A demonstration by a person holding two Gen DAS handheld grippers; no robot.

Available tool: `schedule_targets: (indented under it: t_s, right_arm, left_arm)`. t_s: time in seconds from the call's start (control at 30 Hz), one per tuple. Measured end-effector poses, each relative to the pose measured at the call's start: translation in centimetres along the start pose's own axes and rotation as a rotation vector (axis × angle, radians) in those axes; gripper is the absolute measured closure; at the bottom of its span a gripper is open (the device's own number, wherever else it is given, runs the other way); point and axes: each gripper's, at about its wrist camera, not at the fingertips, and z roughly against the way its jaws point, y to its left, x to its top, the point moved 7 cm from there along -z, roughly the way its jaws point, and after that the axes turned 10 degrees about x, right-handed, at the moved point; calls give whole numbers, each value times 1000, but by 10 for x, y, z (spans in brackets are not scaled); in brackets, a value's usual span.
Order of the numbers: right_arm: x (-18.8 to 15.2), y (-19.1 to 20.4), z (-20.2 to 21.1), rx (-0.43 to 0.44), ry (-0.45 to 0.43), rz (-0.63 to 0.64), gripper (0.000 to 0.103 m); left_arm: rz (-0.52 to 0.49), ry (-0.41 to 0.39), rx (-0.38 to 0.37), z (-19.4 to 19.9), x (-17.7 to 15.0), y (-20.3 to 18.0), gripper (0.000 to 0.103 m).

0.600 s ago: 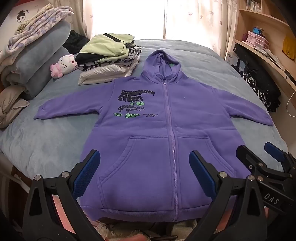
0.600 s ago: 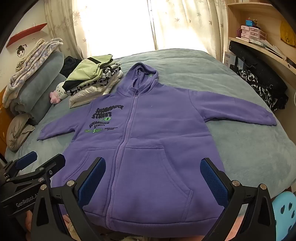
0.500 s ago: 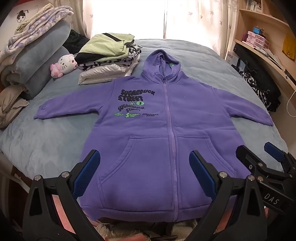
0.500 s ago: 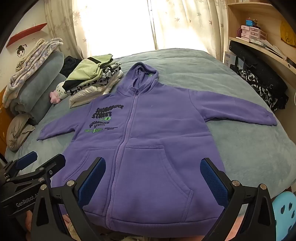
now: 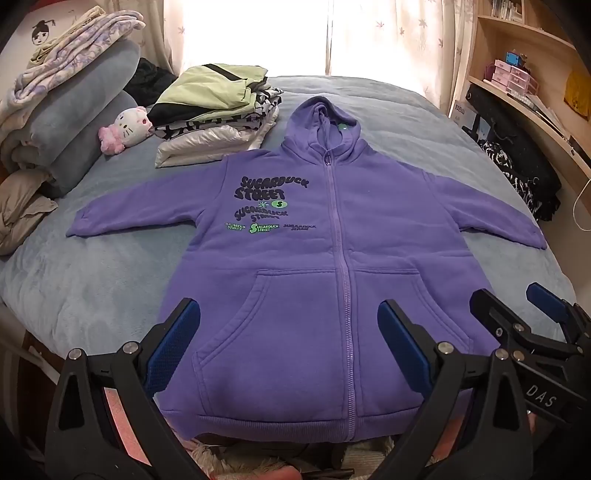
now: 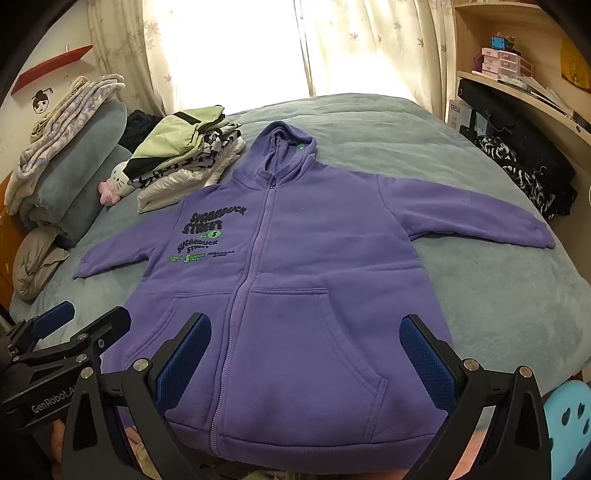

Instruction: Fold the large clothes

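- One purple zip hoodie (image 5: pixel 332 280) lies flat and face up on the grey-blue bed (image 5: pixel 92 280), zipped to the neck, both sleeves spread out to the sides and the hood pointing toward the bright curtained window (image 5: pixel 258 33).
- Its hem lies at the near edge of the bed, just beyond both grippers.
- The left gripper (image 5: pixel 288 343) hovers above the hem on the side of the printed chest lettering, tilted downward — its jaws stand wide apart with nothing between them.
- The right gripper (image 6: pixel 306 350) hovers beside it over the other pocket, likewise spread wide and holding nothing.
- Each gripper shows at the edge of the other's view.
- A stack of folded clothes (image 5: pixel 218 110) sits near the hood, topped by a pale green piece.
- A white plush cat toy (image 5: pixel 125 127) lies beside that stack, against rolled blankets (image 5: pixel 74 110).
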Motion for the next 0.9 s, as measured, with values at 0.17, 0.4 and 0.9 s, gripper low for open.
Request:
schedule_targets:
  t_s: [0.17,0.4,0.9]
  right_arm:
    - [-1,2,-7,1,3,-2,0]
    - [-6,1,-12,4,8,-5,0]
    - [-10,0,-23,7,28,-21,0]
  left_arm:
    - [-1,14,-6,-7,-6,0,7]
    - [-2,18,-7,-10,-7,-1,7]
    - [-19,42,6,-23,-9,-2,7]
